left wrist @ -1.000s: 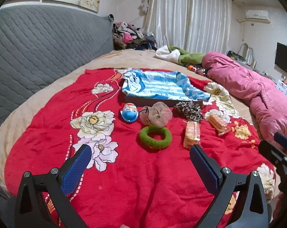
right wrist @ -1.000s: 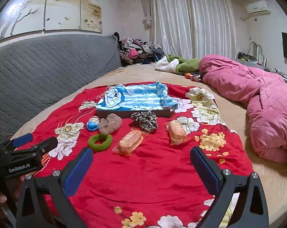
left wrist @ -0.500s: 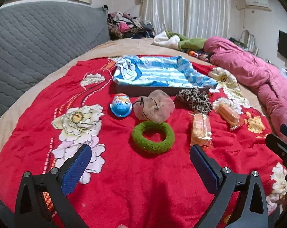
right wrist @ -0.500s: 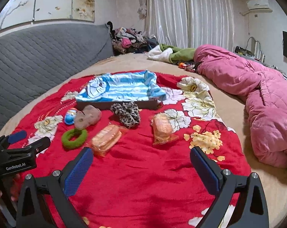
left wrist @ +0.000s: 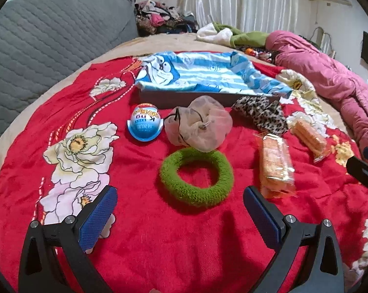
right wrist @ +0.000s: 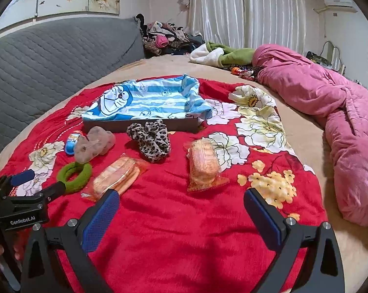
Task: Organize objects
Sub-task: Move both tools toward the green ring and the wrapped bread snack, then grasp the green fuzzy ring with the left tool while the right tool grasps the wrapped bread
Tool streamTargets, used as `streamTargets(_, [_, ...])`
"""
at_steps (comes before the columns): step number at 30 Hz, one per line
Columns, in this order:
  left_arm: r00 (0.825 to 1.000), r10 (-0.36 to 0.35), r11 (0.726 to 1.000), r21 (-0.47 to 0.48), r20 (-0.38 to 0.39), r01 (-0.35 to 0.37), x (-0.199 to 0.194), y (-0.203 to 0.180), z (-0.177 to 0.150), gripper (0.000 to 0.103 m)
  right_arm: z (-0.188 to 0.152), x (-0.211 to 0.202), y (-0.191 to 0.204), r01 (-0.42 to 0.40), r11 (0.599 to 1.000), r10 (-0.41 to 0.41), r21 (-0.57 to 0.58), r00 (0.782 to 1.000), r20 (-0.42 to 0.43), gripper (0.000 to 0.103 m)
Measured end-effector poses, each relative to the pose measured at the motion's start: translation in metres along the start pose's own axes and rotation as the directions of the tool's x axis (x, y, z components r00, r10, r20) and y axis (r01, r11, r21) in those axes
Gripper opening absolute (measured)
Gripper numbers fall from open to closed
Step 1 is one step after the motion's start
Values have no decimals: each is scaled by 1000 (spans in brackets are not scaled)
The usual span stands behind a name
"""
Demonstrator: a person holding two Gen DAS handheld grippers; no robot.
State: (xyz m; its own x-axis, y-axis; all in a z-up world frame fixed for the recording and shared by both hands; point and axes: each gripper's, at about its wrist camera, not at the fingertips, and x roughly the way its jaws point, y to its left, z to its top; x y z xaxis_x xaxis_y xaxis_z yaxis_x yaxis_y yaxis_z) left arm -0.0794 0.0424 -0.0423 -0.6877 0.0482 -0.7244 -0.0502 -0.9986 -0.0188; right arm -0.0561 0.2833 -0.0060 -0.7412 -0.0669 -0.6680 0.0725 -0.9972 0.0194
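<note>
Six loose things waiting in front of a lined tray

Both claws are hanging with jaws spread wide and nothing between them. The left claw (left wrist: pixel 180 210) is facing the green ring (left wrist: pixel 196 177), which is lying flat on the red blanket (left wrist: pixel 159 244) just ahead of its fingertips and centred in the gap, so this claw is the nearer one. The right claw (right wrist: pixel 181 211) is pointing toward a snack packet (right wrist: pixel 204 164), whose long axis is running away from it. Beyond them the tray (right wrist: pixel 140 125), lined with a blue striped cloth (right wrist: pixel 147 100), is holding no loose item yet.
</note>
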Motion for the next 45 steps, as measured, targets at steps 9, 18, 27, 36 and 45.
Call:
streamTargets(9, [1000, 7, 1000, -6, -30, -7, 23, 1, 6, 103, 10, 31, -8, -15, 1000, 16, 17, 999, -52, 103])
streamTargets(18, [999, -7, 1000, -2, -53, 7, 40, 0, 13, 103, 23, 65, -20, 32, 999, -30, 15, 993, -110, 103])
streamTargets(27, [998, -10, 1000, 8, -65, 11, 44, -3, 13, 103, 27, 94, -28, 23, 999, -16, 36, 985, -174, 102])
streamTargets(36, [996, -23, 1000, -3, -82, 23, 46, 0, 11, 103, 30, 103, -30, 6, 999, 2, 43, 982, -188, 98])
streamTargets(45, [995, -6, 1000, -6, -101, 5, 55, -1, 12, 102, 29, 112, -30, 3, 999, 5, 34, 976, -219, 84])
